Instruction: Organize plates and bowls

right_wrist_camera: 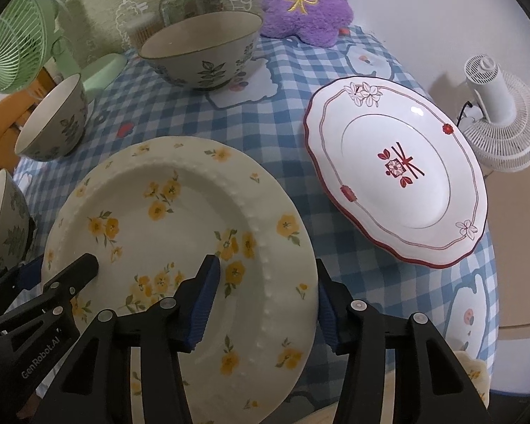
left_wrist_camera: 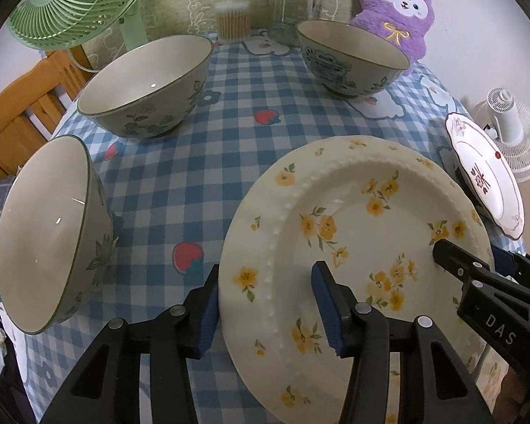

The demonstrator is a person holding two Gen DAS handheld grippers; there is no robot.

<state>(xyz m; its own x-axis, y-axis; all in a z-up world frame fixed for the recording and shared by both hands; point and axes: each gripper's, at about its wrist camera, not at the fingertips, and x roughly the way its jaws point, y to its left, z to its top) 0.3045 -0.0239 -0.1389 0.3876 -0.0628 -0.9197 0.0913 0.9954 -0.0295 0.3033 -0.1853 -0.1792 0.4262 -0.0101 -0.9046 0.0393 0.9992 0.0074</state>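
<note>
**A:** Where's the yellow-flowered plate (left_wrist_camera: 353,247) just now?

**B:** Caught between both tools. The left gripper (left_wrist_camera: 270,309) straddles its near-left rim, one blue pad outside the edge and one on the plate's face. The right gripper (right_wrist_camera: 265,304) straddles the opposite rim the same way. Both sets of jaws stand part-way apart; whether the pads actually press on the rim, I cannot tell.

**A:** How would you expect it to handle?

**B:** Glazed ceramic, by the look of it: stiff, fairly heavy, slick, and apt to chip or break if dropped. The beaded ring just inside the rim may give the ribbed pads a little purchase. A hold on opposite edges seems the sensible one, since a single pinch would let it swing.

**A:** And the other pieces?

**B:** The red-trimmed plate (right_wrist_camera: 395,180) lies ahead and to the right of the right gripper, apart from the flowered one. Ahead of the left gripper there's one leaf-patterned bowl (left_wrist_camera: 148,88) on the checked tablecloth (left_wrist_camera: 229,162), another bowl (left_wrist_camera: 46,233) close on its left, and a third bowl (left_wrist_camera: 353,60) further ahead to its right.
</note>
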